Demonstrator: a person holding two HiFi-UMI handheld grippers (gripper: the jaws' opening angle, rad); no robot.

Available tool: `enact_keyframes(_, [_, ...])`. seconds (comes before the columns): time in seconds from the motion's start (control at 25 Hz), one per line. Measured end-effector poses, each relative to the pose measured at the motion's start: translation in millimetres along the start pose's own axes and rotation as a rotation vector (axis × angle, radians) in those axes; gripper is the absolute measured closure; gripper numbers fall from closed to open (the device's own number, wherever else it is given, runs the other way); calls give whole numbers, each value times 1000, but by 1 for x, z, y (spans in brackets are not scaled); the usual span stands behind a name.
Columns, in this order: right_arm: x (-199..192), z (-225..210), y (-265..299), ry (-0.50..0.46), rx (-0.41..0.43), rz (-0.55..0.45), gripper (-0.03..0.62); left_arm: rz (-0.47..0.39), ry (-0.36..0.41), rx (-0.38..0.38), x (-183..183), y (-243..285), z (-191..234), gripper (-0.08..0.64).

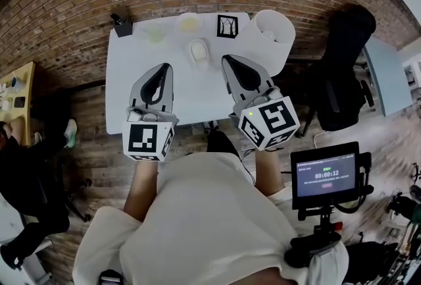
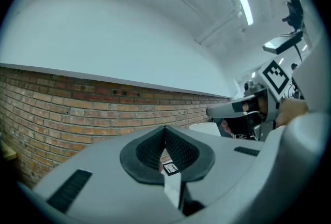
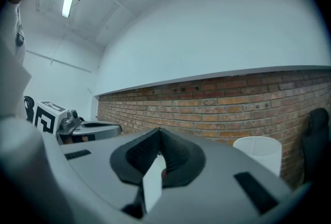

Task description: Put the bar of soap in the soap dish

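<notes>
Soap dish point(image 1: 199, 52), probably the whitish oval at upper middle, lies within reach on the bench point(image 1: 125, 93), so the left tool point(image 1: 166, 68) and right tool point(image 1: 229, 61) hover clenched and empty.

Your head camera looks steeply down from above your shoulders onto the white table point(image 1: 131, 79) at 12 o'clock. Each gripper camera sits close behind its own jaws, facing level toward the brick wall point(image 2: 77, 114). Your left gripper view catches the right gripper point(image 2: 209, 110) at 3 o'clock. Your right gripper view catches the left gripper point(image 3: 116, 127) at 9 o'clock.
</notes>
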State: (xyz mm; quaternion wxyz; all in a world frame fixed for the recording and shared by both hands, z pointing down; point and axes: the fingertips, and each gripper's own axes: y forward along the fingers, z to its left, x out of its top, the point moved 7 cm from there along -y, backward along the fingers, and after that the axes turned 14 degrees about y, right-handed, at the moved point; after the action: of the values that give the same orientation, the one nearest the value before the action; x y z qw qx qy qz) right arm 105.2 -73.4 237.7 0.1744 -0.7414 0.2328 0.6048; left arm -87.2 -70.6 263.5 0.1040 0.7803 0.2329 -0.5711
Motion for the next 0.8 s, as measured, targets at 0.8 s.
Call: enact_keyframes(0.8, [-1,15,-28,-5,-22,-27,589,-39,50,-16,17,-20,-19,554])
